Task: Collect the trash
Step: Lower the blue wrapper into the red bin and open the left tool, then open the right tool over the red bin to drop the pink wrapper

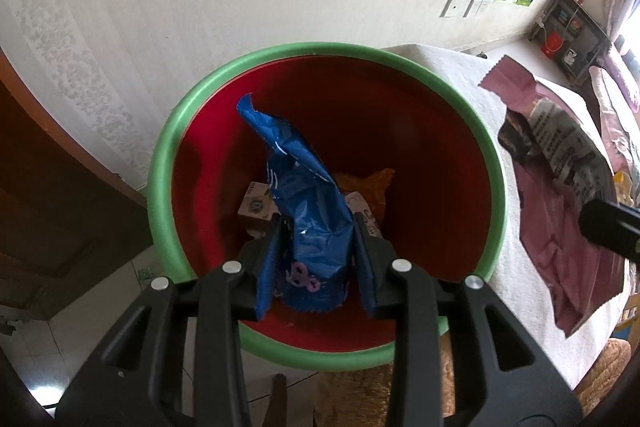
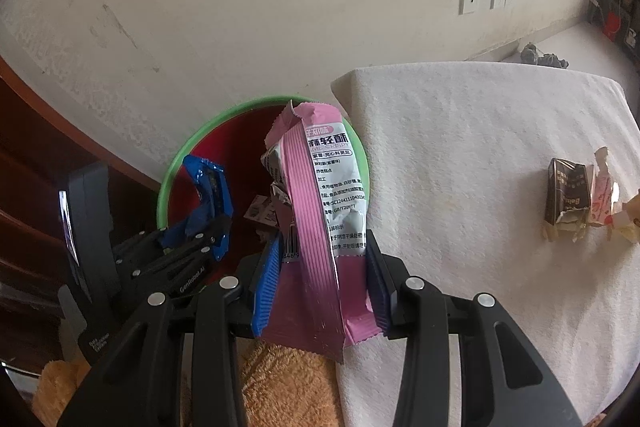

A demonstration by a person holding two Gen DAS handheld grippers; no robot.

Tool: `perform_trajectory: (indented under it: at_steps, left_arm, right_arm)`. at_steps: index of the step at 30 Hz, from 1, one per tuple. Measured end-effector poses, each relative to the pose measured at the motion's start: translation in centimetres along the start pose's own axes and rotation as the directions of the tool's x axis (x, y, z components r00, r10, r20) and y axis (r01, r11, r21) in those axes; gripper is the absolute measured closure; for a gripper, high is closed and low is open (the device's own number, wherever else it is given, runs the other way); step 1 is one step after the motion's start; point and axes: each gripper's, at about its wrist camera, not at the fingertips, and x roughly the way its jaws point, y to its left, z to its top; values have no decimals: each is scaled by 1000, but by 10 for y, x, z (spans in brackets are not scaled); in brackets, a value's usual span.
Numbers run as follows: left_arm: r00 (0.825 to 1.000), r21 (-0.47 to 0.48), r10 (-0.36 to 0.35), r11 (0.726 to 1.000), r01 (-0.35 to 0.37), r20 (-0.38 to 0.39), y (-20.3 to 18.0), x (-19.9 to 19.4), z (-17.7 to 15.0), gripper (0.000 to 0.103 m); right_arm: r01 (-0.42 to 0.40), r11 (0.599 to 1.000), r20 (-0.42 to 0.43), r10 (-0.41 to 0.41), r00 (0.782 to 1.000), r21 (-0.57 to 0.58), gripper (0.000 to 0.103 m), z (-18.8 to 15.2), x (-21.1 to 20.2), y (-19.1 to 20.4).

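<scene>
My left gripper (image 1: pixel 316 227) is shut on a blue snack wrapper (image 1: pixel 304 203) and holds it over the mouth of a red bin with a green rim (image 1: pixel 160 163). The bin holds a small carton (image 1: pixel 256 207) and an orange wrapper (image 1: pixel 368 183). My right gripper (image 2: pixel 324 247) is shut on a pink and white snack wrapper (image 2: pixel 316 195), just right of the bin (image 2: pixel 176 171), above the table's left edge. The left gripper with the blue wrapper (image 2: pixel 208 195) also shows in the right wrist view. The pink wrapper (image 1: pixel 560 179) shows at the right of the left wrist view.
A table with a white cloth (image 2: pixel 460 147) stands right of the bin. A dark crumpled pack (image 2: pixel 566 199) and a pink-white wrapper (image 2: pixel 604 195) lie near its right edge. A wall is behind; dark wooden furniture (image 1: pixel 40 187) at the left. Orange fabric (image 2: pixel 280 387) lies below.
</scene>
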Motion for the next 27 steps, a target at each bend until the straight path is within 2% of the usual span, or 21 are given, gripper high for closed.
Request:
perform_trajectory:
  at_steps: [4,20,24,27]
  left_arm:
    - [1000,-7,6,1000,-6,1,0,-2,0,64]
    - [1000,-15,12,1000,-13,-8,6,-2,-3,61]
    - [1000,-18,17,1000,-17,-5,9,-2,-3,52]
    - [1000,-19,15,1000,-16,-4,11,-2,-3,51]
  right_arm:
    - [6,1000,5,-6,1000,-25,64,3,2,6]
    - [-3,998,-9,3,1000,-63,64,7,8,16]
    - [-14,998,-16,13,1000,-56,64,9,11,16]
    - [-19,998,-19,18,1000,-55,64,10,14,19]
